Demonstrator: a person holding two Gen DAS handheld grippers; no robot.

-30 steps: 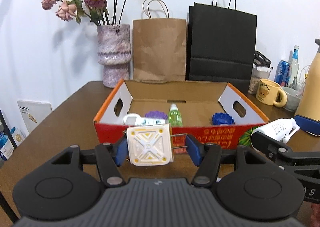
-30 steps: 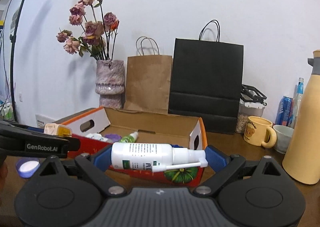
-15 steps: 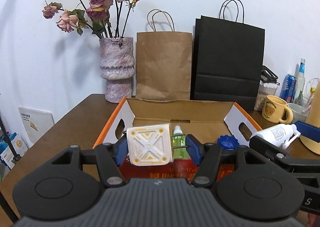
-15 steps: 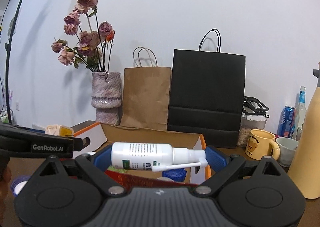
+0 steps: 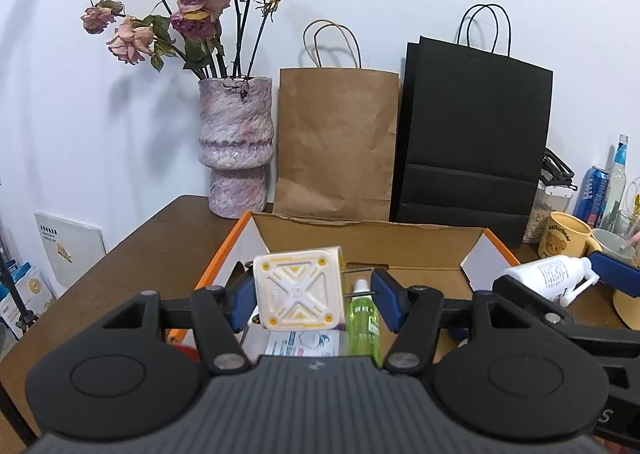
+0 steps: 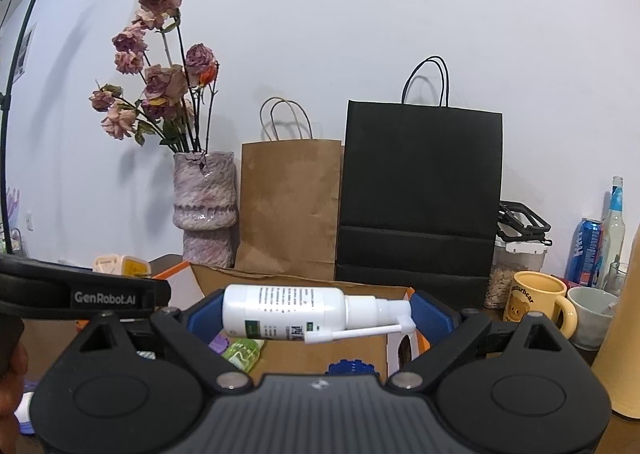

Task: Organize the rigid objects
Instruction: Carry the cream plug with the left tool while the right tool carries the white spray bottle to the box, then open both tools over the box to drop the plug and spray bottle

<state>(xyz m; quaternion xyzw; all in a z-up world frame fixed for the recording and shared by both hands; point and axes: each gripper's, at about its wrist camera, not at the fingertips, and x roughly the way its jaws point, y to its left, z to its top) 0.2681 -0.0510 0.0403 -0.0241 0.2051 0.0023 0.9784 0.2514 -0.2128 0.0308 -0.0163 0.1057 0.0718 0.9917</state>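
Observation:
My left gripper is shut on a white and yellow plug adapter and holds it above the near left part of the open cardboard box. My right gripper is shut on a white spray bottle, held sideways above the box. The bottle also shows at the right of the left wrist view. In the box lie a green bottle, a white packet, a purple item and a blue disc.
A vase of dried roses, a brown paper bag and a black paper bag stand behind the box against the wall. A yellow mug, a white cup, cans and bottles crowd the right side. A tall tan flask stands at far right.
Both grippers have risen and moved forward over the box with their objects still held. The box now lies below and closer, and its contents show between the fingers.

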